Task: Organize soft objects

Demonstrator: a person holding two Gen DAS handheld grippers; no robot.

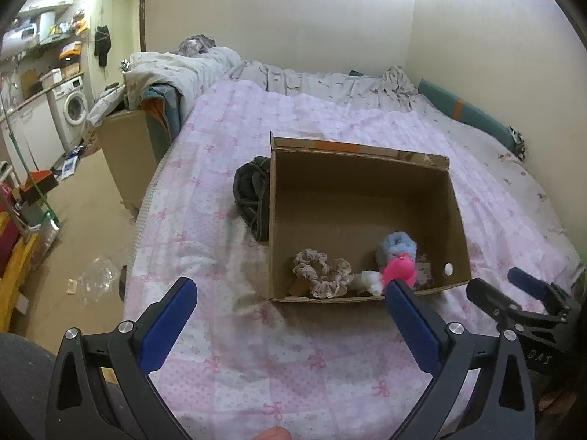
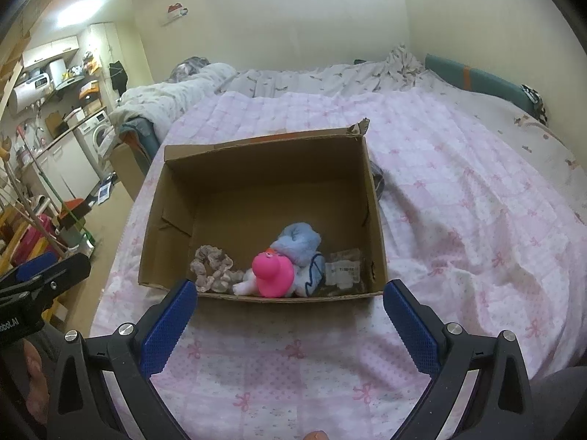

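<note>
An open cardboard box (image 1: 455,220) (image 2: 176,198) stands on the pink bedspread. Inside, near its front wall, lie a beige lace scrunchie (image 1: 323,271) (image 2: 212,267), a bright pink soft toy (image 1: 400,271) (image 2: 273,273) and a fluffy light-blue item (image 1: 398,244) (image 2: 299,244). A clear packet (image 2: 343,267) lies in the right front corner. My left gripper (image 1: 290,293) is open and empty, just before the box. My right gripper (image 2: 290,297) is open and empty, also just before the box; it shows at the right edge of the left wrist view (image 1: 513,286).
A dark bag or garment (image 1: 253,194) lies against the box's left side. The bed's left edge (image 1: 139,242) drops to the floor, with a plastic wrapper (image 1: 95,282) there. Rumpled bedding (image 2: 330,77) lies beyond; a washing machine (image 1: 73,106) and shelves stand far left.
</note>
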